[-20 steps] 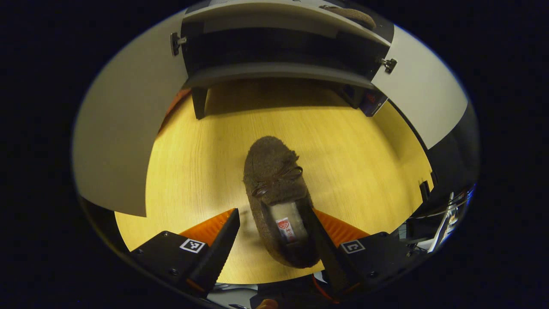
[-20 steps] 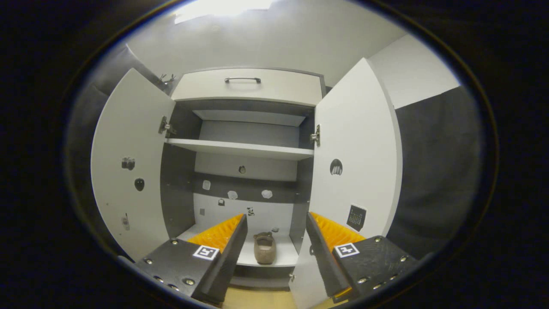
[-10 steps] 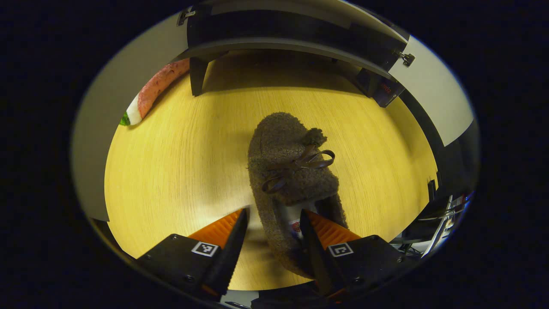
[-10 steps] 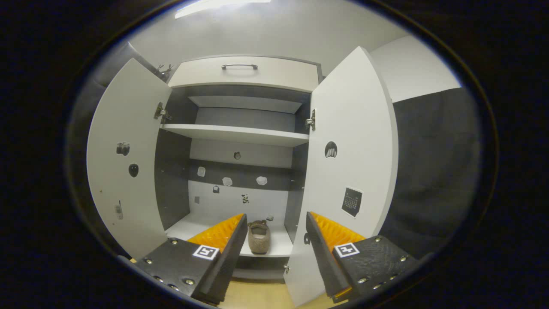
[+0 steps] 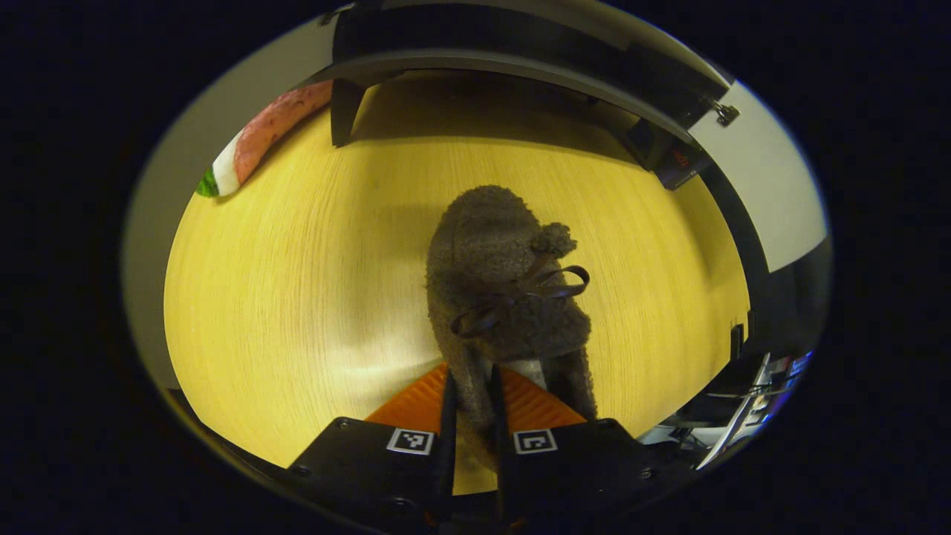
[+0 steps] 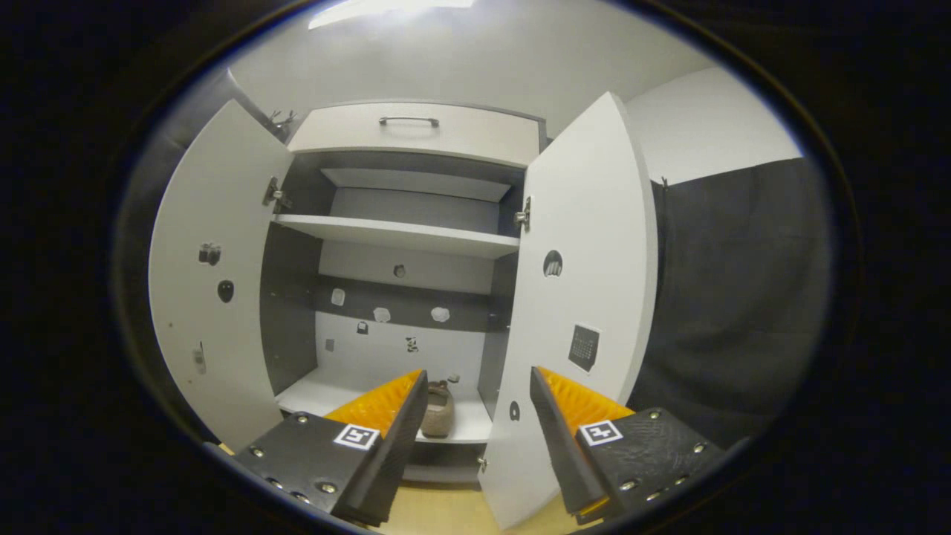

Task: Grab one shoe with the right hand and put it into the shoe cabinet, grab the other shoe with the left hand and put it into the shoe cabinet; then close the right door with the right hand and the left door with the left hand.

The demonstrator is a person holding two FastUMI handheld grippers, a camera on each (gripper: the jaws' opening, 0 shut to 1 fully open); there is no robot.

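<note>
Slipper [image 5: 509, 297], heel wall clamped in your left tongs [image 5: 470, 416], points toe-first toward the shoe cabinet [image 5: 520, 67]; right tongs [image 6: 475, 431] hang open.

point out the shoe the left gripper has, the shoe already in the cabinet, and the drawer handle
held shoe [image 5: 505, 297], left gripper view, on its fuzzy top by the bow
shoe in cabinet [image 6: 437, 412], right gripper view, on its heel end
drawer handle [image 6: 408, 120], right gripper view, middle of the bar

A fuzzy brown shoe [image 5: 505, 297] with a darker brown bow lies on yellow wood-grain floor [image 5: 297, 297], a pink, white and green plush [image 5: 256, 145] far left, while the cabinet [image 6: 401, 238] is white with grey panels.
</note>
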